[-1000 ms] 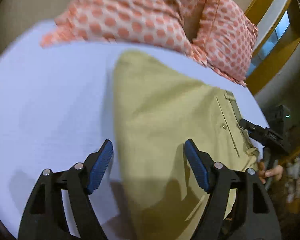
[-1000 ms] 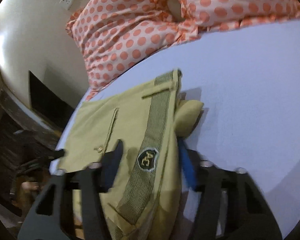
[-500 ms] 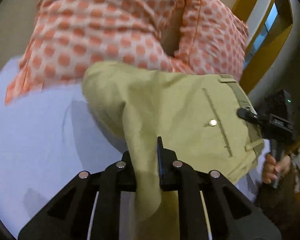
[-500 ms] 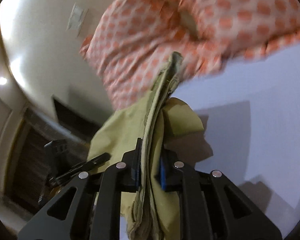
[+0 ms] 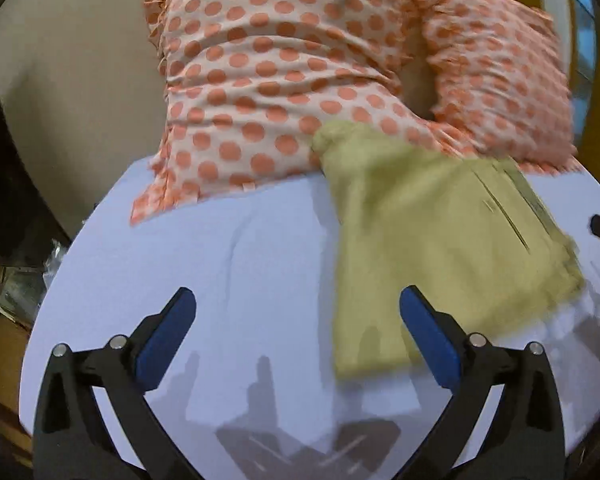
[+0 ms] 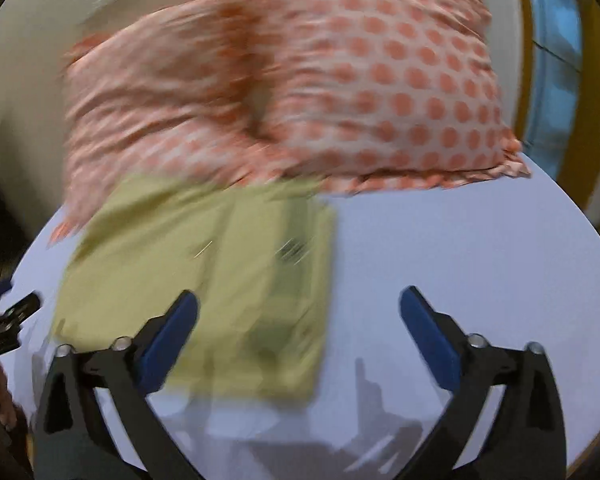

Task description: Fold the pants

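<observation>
The folded yellow-green pants [image 5: 440, 240] lie flat on the pale blue bed sheet [image 5: 240, 260], their far edge against the pillows. In the right wrist view the pants [image 6: 204, 272] sit left of centre, blurred by motion. My left gripper [image 5: 298, 320] is open and empty, above the sheet just left of the pants. My right gripper [image 6: 300, 322] is open and empty, its left finger over the pants' near edge. The tip of the other gripper shows at the edge of each view.
Two white pillows with orange dots [image 5: 300, 68] [image 6: 380, 92] lean at the head of the bed behind the pants. A yellow window frame [image 6: 548, 60] stands at the right. Dark furniture [image 5: 4, 200] stands left of the bed.
Both grippers were shut on the lifted pants half a second ago. They have let go and opened. The pants now lie flat near the pillows, and both grippers have pulled back.
</observation>
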{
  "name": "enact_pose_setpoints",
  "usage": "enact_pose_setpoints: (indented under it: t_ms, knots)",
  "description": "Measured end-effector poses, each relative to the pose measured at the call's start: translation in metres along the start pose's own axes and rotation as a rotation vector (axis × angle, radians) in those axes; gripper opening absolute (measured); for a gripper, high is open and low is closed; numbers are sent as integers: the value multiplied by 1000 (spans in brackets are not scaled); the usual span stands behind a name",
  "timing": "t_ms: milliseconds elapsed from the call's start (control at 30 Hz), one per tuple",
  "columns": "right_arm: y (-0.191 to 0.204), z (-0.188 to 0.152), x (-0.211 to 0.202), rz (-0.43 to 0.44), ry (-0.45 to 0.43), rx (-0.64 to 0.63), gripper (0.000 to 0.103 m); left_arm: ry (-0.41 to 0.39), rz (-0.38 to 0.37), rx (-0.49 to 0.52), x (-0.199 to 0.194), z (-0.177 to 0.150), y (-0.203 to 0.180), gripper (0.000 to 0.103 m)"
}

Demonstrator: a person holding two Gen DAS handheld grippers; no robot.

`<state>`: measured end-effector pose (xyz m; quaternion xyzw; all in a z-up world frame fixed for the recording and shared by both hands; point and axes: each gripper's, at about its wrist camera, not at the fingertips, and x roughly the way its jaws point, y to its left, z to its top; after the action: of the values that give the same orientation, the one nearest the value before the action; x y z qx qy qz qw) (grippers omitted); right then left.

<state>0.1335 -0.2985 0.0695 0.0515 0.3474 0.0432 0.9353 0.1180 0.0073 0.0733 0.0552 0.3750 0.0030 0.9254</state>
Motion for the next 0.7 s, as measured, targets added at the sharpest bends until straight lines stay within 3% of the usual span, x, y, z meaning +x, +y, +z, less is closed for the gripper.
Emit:
enact_pose_setpoints:
  t_ms: [167, 267, 433, 533, 700]
  knots:
    - [53, -48, -6, 27, 48, -67, 102, 98, -117, -21, -11, -51, -20, 101]
    - [64, -61, -1, 41, 60, -56, 102, 124, -102, -11, -4, -61, -30, 101]
    - [78, -72, 9, -24, 101, -79, 102, 157, -108, -26, 7, -70, -31, 101]
    - [75, -76, 19, -35, 151, -59, 102, 148, -94, -26, 7, -73, -33, 101]
    - [78, -81, 18, -62, 137, -69, 102, 135, -95, -34, 6, -76, -33, 101]
